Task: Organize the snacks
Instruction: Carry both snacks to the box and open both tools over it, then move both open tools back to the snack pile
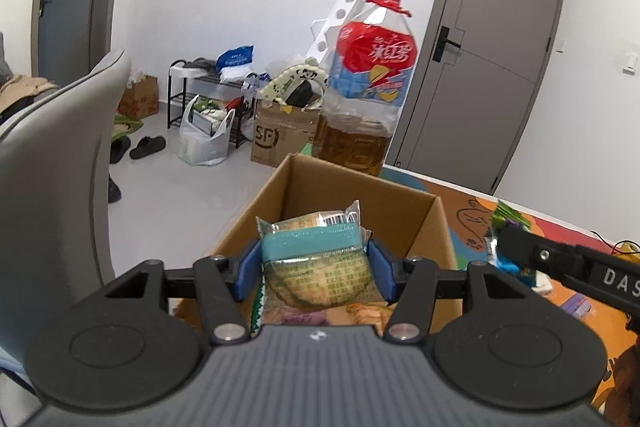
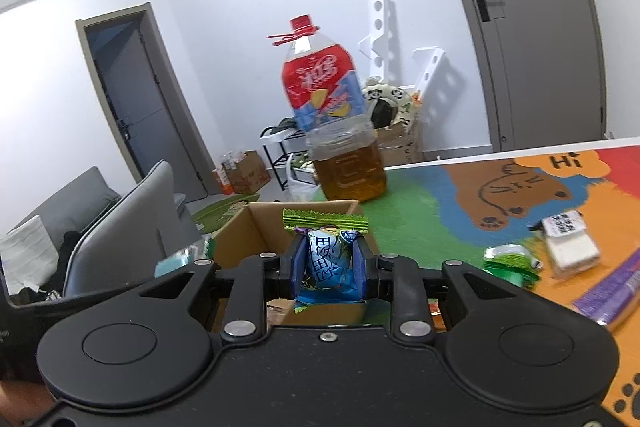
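Left gripper (image 1: pixel 314 269): jaws clamped on a pale-green, teal-banded plastic snack pouch (image 1: pixel 316 263), blue pads pressing both side edges, held over the open brown cardboard box (image 1: pixel 424 223). Right gripper (image 2: pixel 329 267): jaws nearly closed, pinching a small blue crinkly snack packet with a green serrated top seal (image 2: pixel 326 259), near the box's right wall and hanging just short of the opening, by my read. The box sits on the desk, on a cartoon-print mat (image 2: pixel 420 223), with a few wrappers already visible in its bottom. Behind the box stands a big clear jug of amber liquid with a red cap and red-blue label (image 2: pixel 340 147), close enough to bump. Still loose on the mat: a green packet (image 2: pixel 510 263), a white block-shaped pack (image 2: pixel 570 247), and a purple flat pack (image 2: pixel 608 293). Handling guess: both pouches are light, soft, air-puffed film, so they deform under the pads and probably slide easily; the contents are likely crushable, so use no more squeeze than needed. The best hold is across the narrow body below the seal, as now; the crimped seal edge is stiffer and would be a decent fallback. Both should drop fine from low height; release inside the walls, since a packet this light could catch the rim and tip out.
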`<state>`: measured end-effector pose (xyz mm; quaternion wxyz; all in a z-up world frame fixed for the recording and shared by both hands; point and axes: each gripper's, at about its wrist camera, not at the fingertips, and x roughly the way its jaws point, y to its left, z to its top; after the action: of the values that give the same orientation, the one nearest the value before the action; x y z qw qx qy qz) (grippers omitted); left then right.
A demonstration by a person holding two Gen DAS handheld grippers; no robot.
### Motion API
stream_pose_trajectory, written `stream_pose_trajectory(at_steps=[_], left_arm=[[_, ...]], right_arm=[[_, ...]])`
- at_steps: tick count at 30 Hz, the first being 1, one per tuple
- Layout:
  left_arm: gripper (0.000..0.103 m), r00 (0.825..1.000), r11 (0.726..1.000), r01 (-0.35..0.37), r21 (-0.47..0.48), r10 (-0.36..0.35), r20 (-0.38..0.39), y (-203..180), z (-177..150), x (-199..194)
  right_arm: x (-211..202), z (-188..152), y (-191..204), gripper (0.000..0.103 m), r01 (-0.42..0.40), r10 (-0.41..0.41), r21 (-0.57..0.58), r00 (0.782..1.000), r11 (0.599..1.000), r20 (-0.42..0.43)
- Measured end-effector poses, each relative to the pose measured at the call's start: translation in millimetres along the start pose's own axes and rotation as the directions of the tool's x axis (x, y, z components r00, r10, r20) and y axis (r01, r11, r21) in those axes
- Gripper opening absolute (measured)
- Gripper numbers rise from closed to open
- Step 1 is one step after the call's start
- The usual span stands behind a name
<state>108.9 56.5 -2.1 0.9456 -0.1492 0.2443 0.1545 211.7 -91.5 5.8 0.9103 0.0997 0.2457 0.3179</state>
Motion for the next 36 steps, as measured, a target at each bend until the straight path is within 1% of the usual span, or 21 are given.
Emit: stream_pose_trajectory(at_steps=[3, 4, 6, 12, 15, 17, 24, 28, 31, 34, 36], left_arm=[[0.063, 1.000, 1.000, 0.018, -0.015, -0.018, -0.011, 7, 2, -2], [0.065, 1.000, 1.000, 0.012, -0.016, -0.012, -0.008, 9, 3, -3], [0.066, 1.000, 1.000, -0.015, -0.012, 0.015, 0.011, 11, 5, -7], [0.067, 0.999, 0.999, -0.027, -0.035, 0.028, 0.033, 25, 11, -16], [0.068, 0.999, 0.999, -0.032, -0.041, 0.033, 0.031, 30, 12, -18], [0.071, 0.999, 0.999, -0.034, -0.042, 0.035, 0.025, 31, 10, -19], [0.076, 0.999, 0.998, -0.039, -0.039, 0.040, 0.013, 28, 10, -15], [0.082, 0.999, 0.999, -0.036, -0.036, 0.036, 0.015, 22, 9, -15], [0.084, 1.000, 0.999, -0.028, -0.025, 0.028, 0.014, 16, 6, -17], [0.085, 1.000, 1.000, -0.020, -0.017, 0.021, 0.009, 9, 5, -17], [0.086, 1.000, 1.000, -0.013, -0.012, 0.013, 0.009, 3, 3, -18]], right_arm=[[8, 0, 10, 0.026, -0.015, 0.015, -0.014, 1.000, 1.000, -0.012], [10, 0, 12, 0.026, -0.019, 0.019, -0.016, 1.000, 1.000, -0.016], [14, 0, 17, 0.026, -0.026, 0.025, -0.019, 0.999, 1.000, -0.022], [25, -1, 27, 0.026, -0.047, 0.046, -0.019, 0.998, 0.999, -0.044], [28, -2, 32, 0.030, -0.064, 0.063, -0.024, 0.996, 0.998, -0.062], [26, -3, 32, 0.034, -0.059, 0.057, -0.022, 0.996, 0.998, -0.063], [13, -3, 18, 0.034, -0.024, 0.025, 0.011, 0.998, 1.000, -0.059], [4, -5, 8, 0.034, 0.000, 0.001, 0.023, 0.999, 1.000, -0.051], [-2, -6, 1, 0.035, 0.011, -0.009, 0.028, 0.998, 1.000, -0.055], [-9, -9, -6, 0.040, 0.022, -0.020, 0.034, 0.998, 0.999, -0.053], [-14, -10, -11, 0.047, 0.033, -0.031, 0.040, 0.998, 0.999, -0.050]])
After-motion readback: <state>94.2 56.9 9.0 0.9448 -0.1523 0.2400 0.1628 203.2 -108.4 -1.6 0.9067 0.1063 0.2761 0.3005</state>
